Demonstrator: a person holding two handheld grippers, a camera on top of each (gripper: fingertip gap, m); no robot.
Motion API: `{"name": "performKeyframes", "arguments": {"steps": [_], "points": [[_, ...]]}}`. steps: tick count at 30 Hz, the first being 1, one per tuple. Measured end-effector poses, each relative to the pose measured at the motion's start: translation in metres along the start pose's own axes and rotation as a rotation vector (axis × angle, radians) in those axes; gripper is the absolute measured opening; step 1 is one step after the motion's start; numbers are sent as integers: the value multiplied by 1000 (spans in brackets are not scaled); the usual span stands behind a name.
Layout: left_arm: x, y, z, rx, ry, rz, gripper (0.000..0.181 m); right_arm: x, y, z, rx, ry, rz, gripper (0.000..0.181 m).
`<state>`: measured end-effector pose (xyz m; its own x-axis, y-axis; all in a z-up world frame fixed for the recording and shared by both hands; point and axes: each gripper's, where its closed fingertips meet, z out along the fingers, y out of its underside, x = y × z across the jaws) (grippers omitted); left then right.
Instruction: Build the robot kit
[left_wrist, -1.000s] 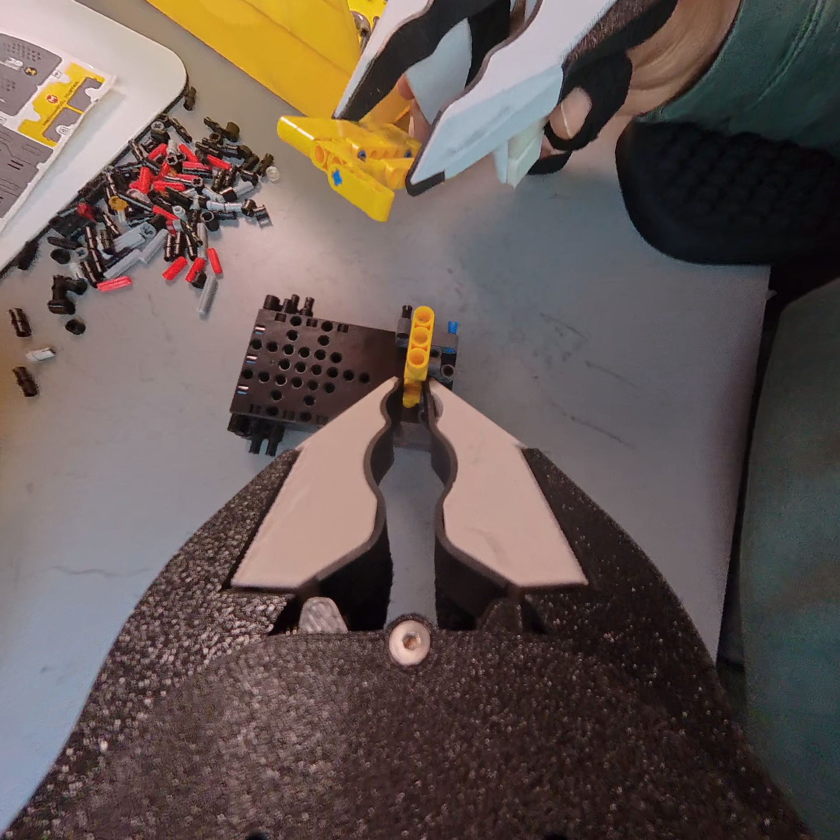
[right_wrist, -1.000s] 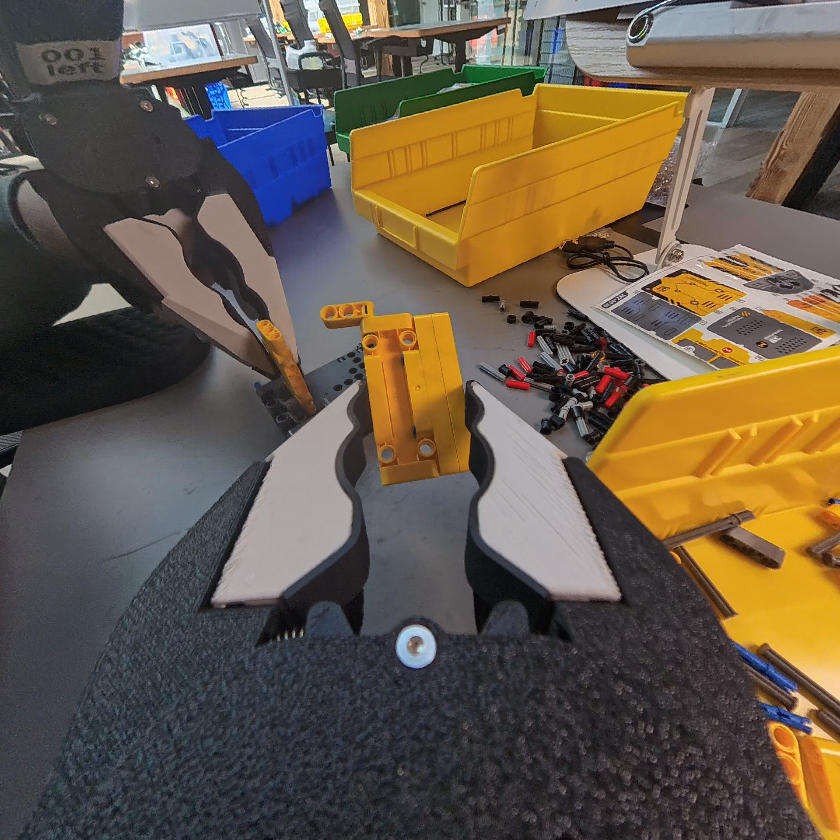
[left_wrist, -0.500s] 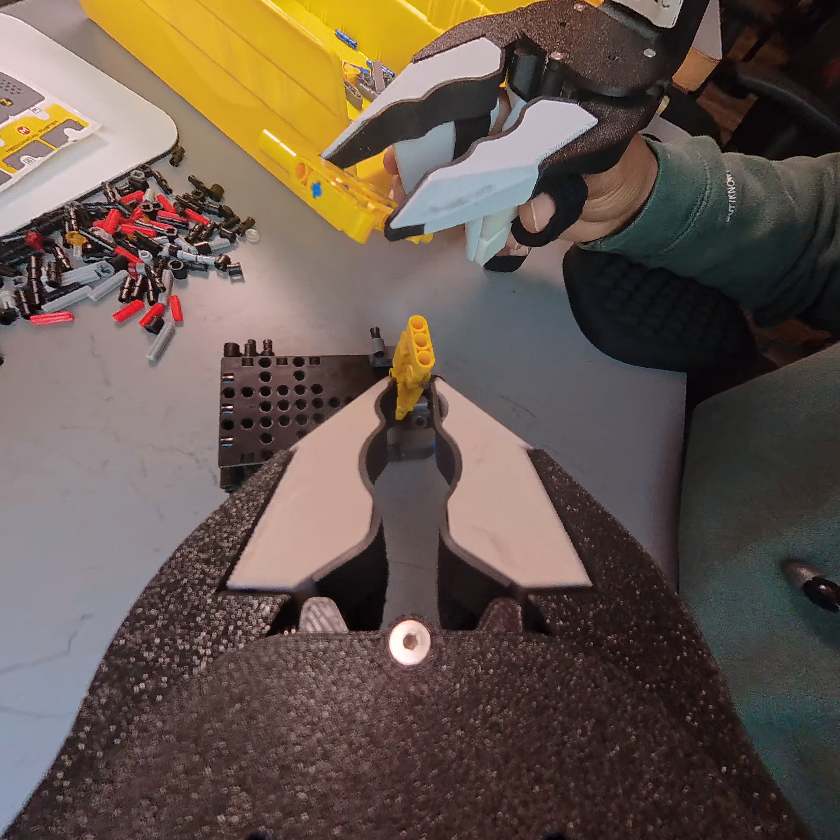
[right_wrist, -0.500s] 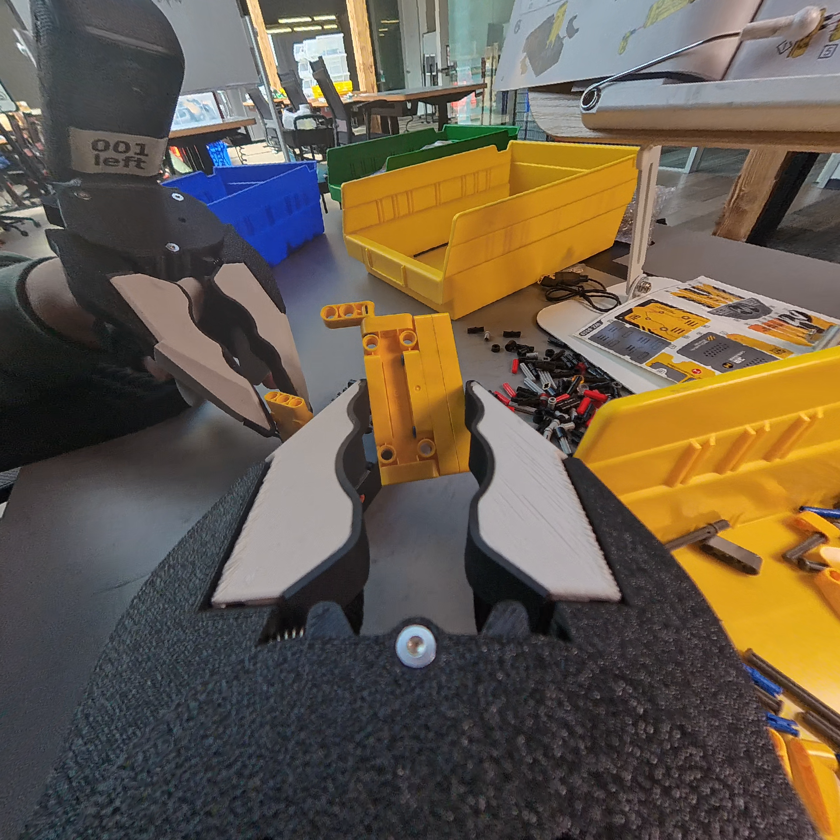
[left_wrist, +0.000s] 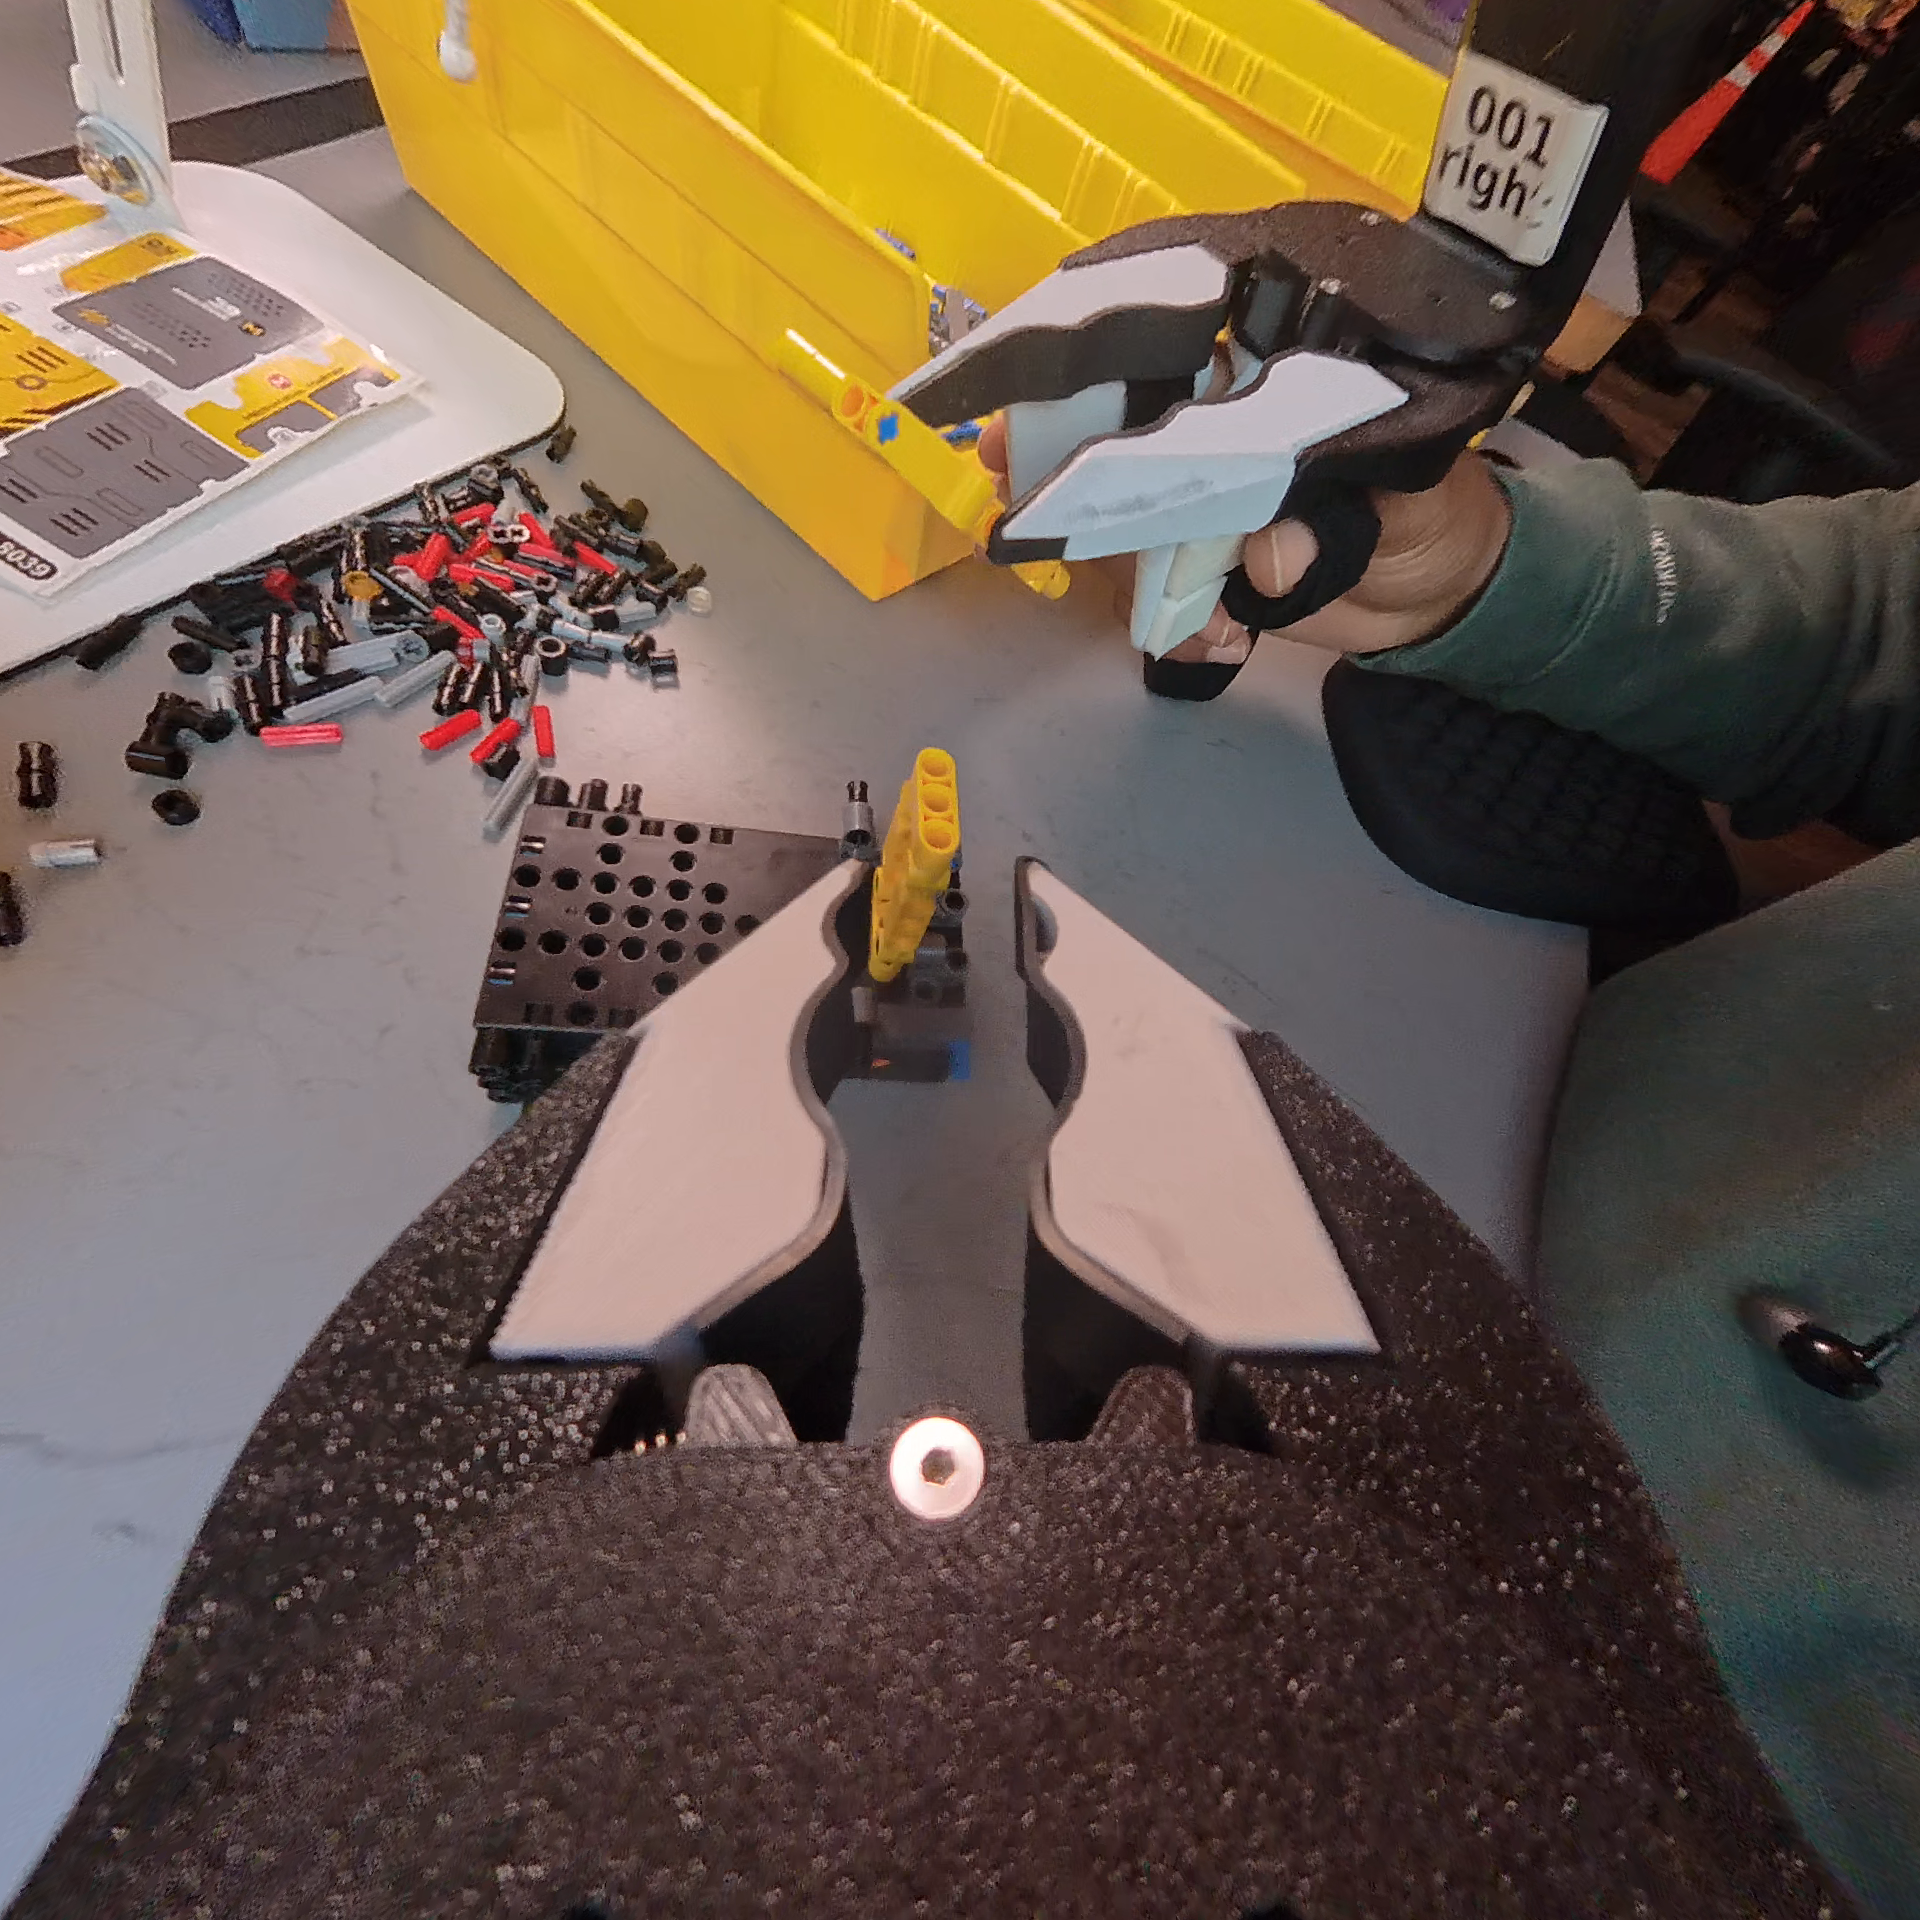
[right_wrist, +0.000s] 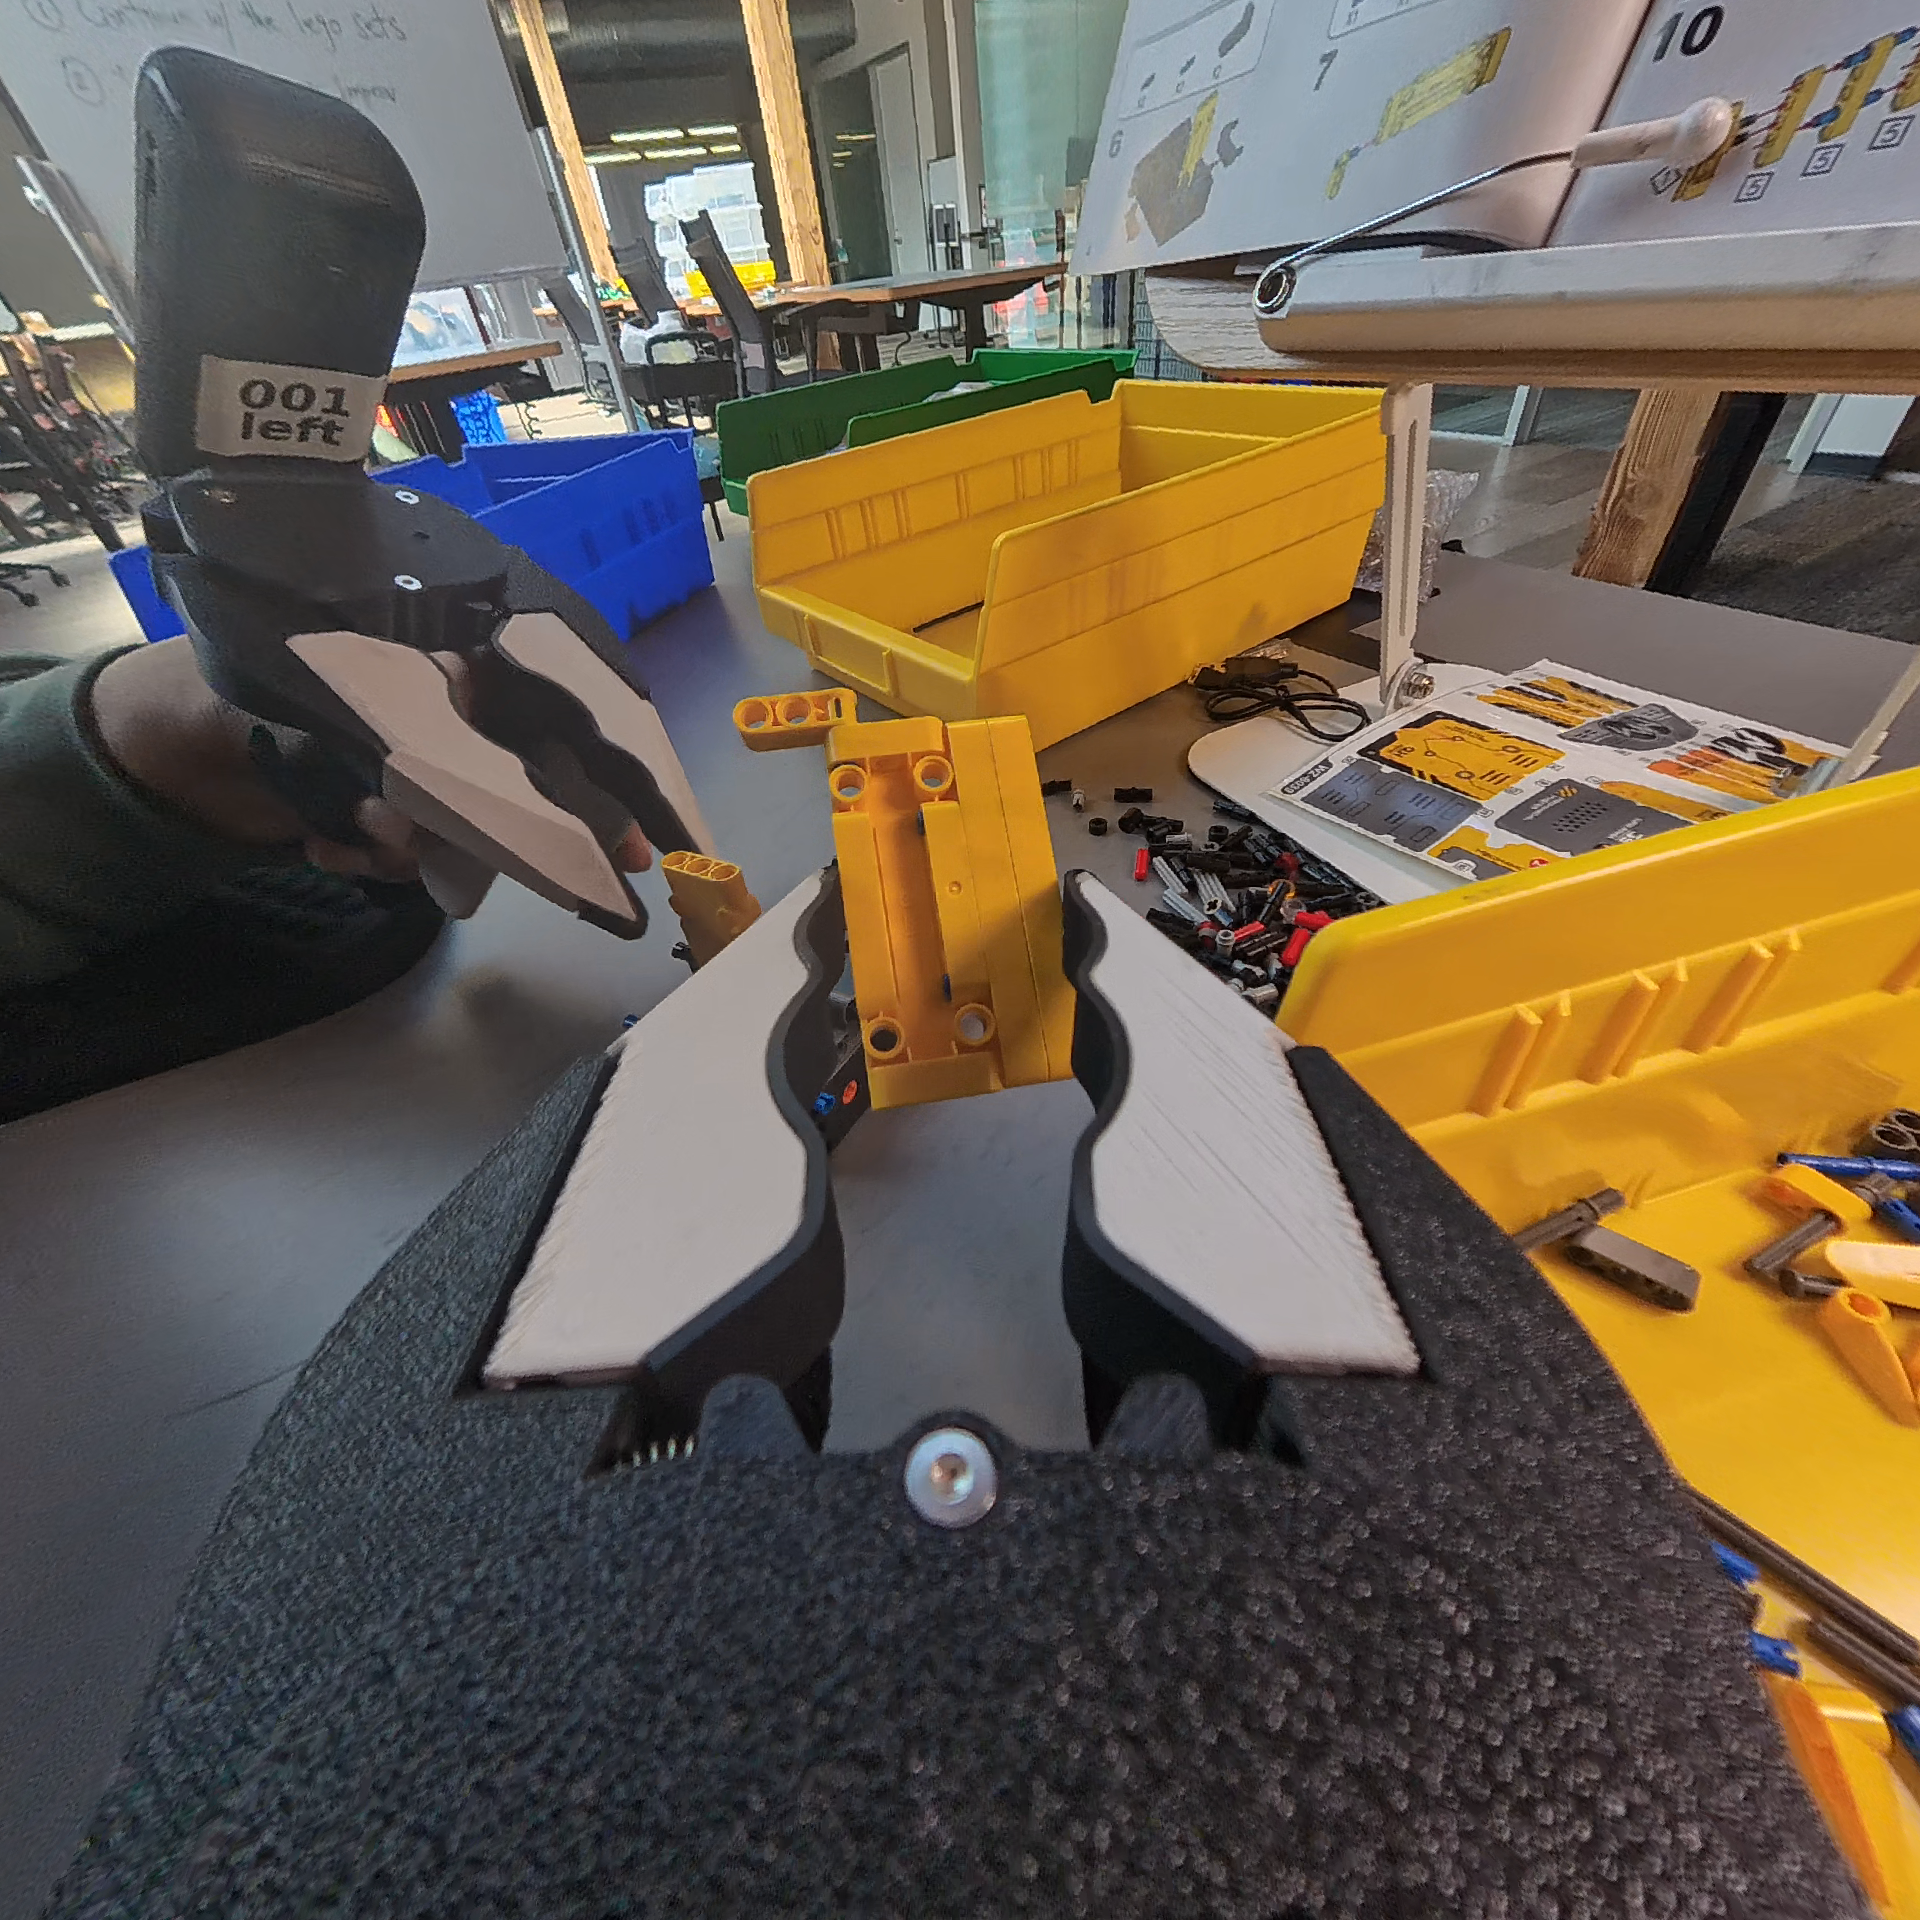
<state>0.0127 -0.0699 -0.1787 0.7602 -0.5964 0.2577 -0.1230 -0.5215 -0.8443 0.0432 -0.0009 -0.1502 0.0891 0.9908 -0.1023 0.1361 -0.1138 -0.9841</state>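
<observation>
Grippers both in view, no goal stated, so just the state. Left gripper (left_wrist: 935, 883) hangs over the grey table (left_wrist: 260, 1091) w/ fingers spread, holding nothing; small yellow beam (left_wrist: 914, 862) stands upright in the gap, nearer the left finger, contact unclear. Beam is plugged into a little dark grey/blue block (left_wrist: 925, 997) sitting just beside a black perforated plate (left_wrist: 623, 914) on the table. Right gripper (right_wrist: 951, 883) is pinched on a big yellow panel assembly (right_wrist: 935, 894), held in the air, upright, w/ a short yellow beam sticking off its top left corner. In left wrist view the same gripper shows up top right, hand in a green sleeve, panel end poking out in front of the yellow bin (left_wrist: 779, 260).

Progress, judging from the layout: panel sub-assy looks built, beam+block sub-assy stands on the table, the two are well apart, not joined. Loose pile of black/red/grey pins (left_wrist: 447, 613) lies left of the plate, sticker sheet (left_wrist: 156, 416) on a white board beyond. More loose parts in the near yellow tray (right_wrist: 1714, 1247).
</observation>
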Motion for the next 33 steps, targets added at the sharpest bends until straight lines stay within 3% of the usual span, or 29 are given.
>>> {"name": "performKeyframes", "arguments": {"steps": [8, 15, 19, 24, 26, 29, 33], "points": [[-6, -50, -32, 204, 140, -77, 33, 4, -10, 0, 50, 64, -109, 41], [-10, -82, -5, 244, 322, -168, 33, 4, -18, -3, 67, 166, -337, 41], [-8, -81, 14, 216, 421, -249, 32, 5, -14, 0, 14, 247, -523, 41], [-15, -76, 24, 199, 487, -316, 7, -3, -15, 7, -16, 327, -810, 41], [-15, -75, 22, 198, 518, -308, 7, -5, -16, 8, -19, 349, -875, 41], [-13, -74, 15, 220, 541, -224, 7, -14, -18, 9, 22, 295, -831, 41], [-10, -72, -1, 271, 532, -10, 7, -28, -30, 3, 148, 94, -502, 49]]}}
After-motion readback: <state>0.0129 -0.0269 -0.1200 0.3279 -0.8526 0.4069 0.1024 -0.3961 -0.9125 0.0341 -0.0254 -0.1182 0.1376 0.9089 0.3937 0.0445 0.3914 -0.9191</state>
